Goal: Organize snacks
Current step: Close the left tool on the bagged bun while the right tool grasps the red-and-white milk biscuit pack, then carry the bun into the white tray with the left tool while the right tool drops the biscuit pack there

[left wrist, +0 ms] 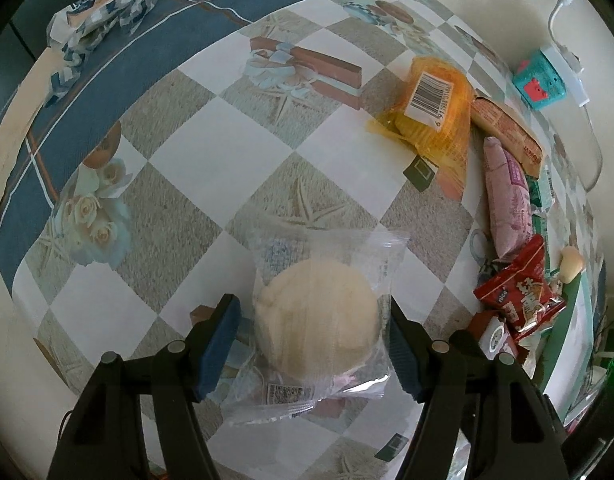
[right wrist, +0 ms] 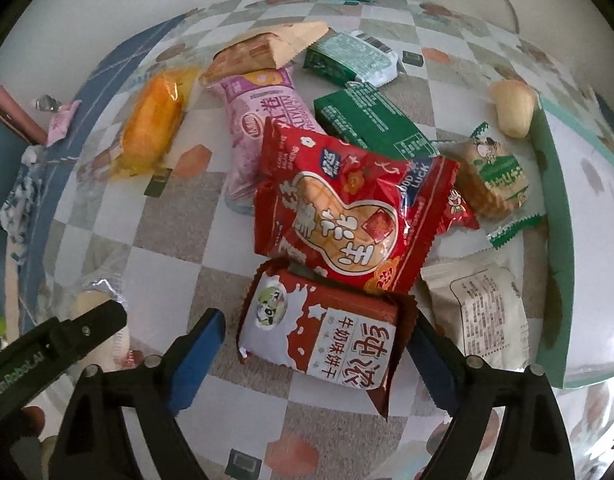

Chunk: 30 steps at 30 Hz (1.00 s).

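**Soft bun left, crinkly biscuit pack right**

Left tongs (left wrist: 313, 344) standing apart around the bun (left wrist: 317, 316), wrapped in clear film and lying on the counter (left wrist: 211, 160); right pad seeming to touch the wrapper, contact hard to confirm. Probably light, squashy, slippery film; taking it across the middle, gently. Right tongs (right wrist: 315, 354) also apart, straddling the biscuit pack (right wrist: 323, 332), its far end tucked under the peanut bag (right wrist: 355, 216). Likely stiff, brittle inside.
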Tool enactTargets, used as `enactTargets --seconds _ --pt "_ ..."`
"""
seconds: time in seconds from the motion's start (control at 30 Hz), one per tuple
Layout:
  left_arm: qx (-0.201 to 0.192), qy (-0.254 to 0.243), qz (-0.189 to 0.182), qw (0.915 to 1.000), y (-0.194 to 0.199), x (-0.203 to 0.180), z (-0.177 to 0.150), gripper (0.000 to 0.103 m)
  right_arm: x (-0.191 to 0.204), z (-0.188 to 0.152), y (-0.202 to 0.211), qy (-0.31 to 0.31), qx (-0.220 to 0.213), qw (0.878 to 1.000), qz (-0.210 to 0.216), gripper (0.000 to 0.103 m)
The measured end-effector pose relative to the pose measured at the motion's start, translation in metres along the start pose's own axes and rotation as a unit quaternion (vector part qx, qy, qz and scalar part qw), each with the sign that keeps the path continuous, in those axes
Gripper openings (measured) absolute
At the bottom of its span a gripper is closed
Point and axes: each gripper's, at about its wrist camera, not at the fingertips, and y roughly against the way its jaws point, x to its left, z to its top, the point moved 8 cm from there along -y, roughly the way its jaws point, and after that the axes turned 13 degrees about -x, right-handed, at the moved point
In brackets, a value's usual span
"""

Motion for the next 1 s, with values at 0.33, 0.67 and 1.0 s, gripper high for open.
enactTargets --seconds 0.33,0.67,1.0 --pt "-0.008 0.001 0.001 1.0000 0.007 0.000 -0.001 0.059 -0.003 -0.003 0.000 0.002 0.001 1.000 0.008 0.075" --pt "-0.020 -0.013 0.018 0.9996 0.034 -0.006 0.002 0.057 -0.030 0.007 0.027 -0.035 -0.013 0.998 0.045 0.075" --pt "-0.030 -0.057 0.013 0.9978 0.073 -0.070 0.015 0.057 -0.092 0.031 0.087 -0.103 -0.073 0.990 0.062 0.075"
